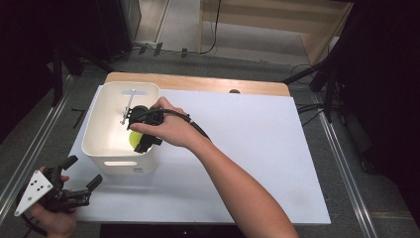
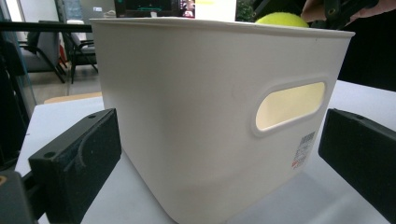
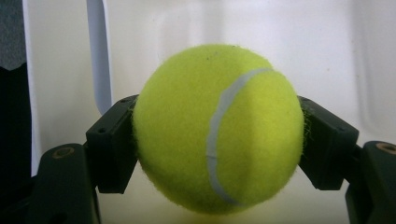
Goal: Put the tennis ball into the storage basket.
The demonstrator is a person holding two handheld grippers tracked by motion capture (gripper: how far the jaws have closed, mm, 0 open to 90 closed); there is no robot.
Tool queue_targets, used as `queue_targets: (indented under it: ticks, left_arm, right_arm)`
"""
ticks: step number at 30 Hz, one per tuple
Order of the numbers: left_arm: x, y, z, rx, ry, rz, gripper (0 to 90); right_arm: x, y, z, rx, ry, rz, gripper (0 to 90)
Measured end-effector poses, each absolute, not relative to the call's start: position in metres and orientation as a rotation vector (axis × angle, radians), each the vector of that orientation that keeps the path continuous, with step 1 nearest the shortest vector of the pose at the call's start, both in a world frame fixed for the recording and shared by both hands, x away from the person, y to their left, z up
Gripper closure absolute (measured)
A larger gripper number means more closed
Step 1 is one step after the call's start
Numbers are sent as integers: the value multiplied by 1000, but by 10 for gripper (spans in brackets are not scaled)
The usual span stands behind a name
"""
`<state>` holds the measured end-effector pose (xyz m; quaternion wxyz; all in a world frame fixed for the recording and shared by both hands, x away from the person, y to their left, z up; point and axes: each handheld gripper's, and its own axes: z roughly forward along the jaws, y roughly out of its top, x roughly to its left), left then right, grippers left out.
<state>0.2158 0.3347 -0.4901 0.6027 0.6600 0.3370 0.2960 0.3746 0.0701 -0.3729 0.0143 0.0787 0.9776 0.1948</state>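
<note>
Over the white bin, the right gripper clamps the tennis ball; left gripper gapes.

Yellow-green tennis ball, cream bin

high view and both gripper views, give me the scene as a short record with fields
held thing: fuzzy yellow-green tennis ball, clamped between the right gripper jaws
ball place: over the inside of the cream plastic bin with cut-out handles, at about rim height
left gripper: jaws open, nothing between them, low beside the bin's near left corner, apart from it
surface: white sheet over a wooden table
bin contents: cannot tell beyond the ball
</note>
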Motion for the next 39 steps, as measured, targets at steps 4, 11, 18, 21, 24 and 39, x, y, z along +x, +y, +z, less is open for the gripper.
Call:
queue_targets:
  ticks: [4, 11, 18, 21, 24, 39]
  left_arm:
    - [216, 334, -490, 1530, 780, 686, 0]
    - [216, 334, -490, 1525, 782, 685, 0]
    - [216, 334, -490, 1528, 782, 686, 0]
    - [215, 334, -490, 1531, 781, 688, 0]
    - [216, 334, -490, 1532, 779, 688, 0]
    - [216, 333, -490, 1536, 777, 690, 0]
  right_arm:
    - [374, 70, -374, 242, 3043, 597, 230]
    - [368, 68, -370, 222, 2995, 639, 81]
    - [364, 59, -355, 244, 2935, 731, 0]
    - [363, 54, -351, 247, 2917, 767, 0]
    - [361, 49, -347, 255, 2903, 787, 0]
    - [359, 18, -346, 326, 2880, 853, 0]
